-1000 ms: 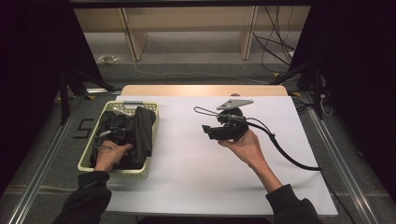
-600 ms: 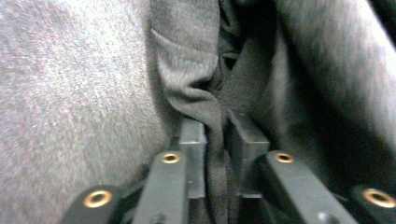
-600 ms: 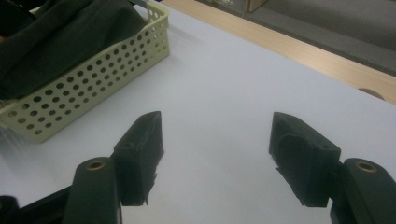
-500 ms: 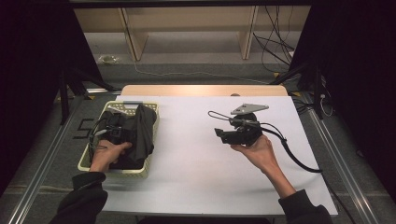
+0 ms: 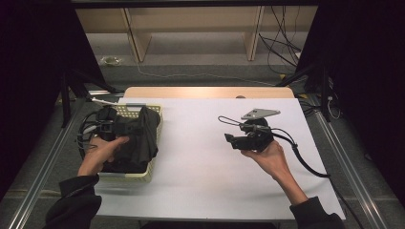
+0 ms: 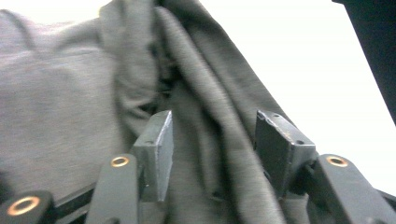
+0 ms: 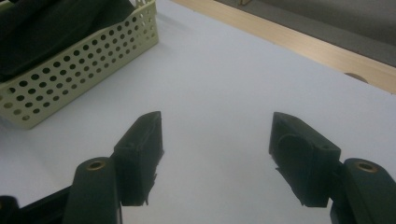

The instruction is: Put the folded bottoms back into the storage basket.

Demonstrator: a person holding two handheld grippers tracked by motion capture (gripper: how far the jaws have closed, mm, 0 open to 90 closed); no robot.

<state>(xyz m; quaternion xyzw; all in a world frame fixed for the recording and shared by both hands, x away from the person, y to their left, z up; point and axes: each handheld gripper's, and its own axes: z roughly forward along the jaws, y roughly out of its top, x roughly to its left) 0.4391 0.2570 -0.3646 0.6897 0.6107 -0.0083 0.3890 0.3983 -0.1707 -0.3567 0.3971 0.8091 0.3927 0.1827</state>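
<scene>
A dark grey cloth (image 5: 139, 138) lies heaped in a pale yellow perforated basket (image 5: 125, 177) at the table's left, one fold standing up over the right rim. My left gripper (image 5: 128, 128) hovers over the basket, pointing at that fold. In the left gripper view the cloth (image 6: 70, 93) runs between the pads (image 6: 156, 149); the jaws have just been opening and stand apart, so the left gripper (image 6: 212, 135) is open. My right gripper (image 5: 231, 140) is held above the white table at the right, open with nothing in it (image 7: 215, 135).
The white table sheet (image 5: 200, 167) spreads between the two hands. A wooden strip (image 7: 299, 42) borders its far edge. The basket (image 7: 70, 79) stands to the left of the right gripper. The right gripper's cable (image 5: 305, 162) trails off to the right. Shelving stands beyond the table.
The left gripper has risen out of the basket and its jaws have parted, letting go of the cloth. The right hand has shifted a little to the right.
</scene>
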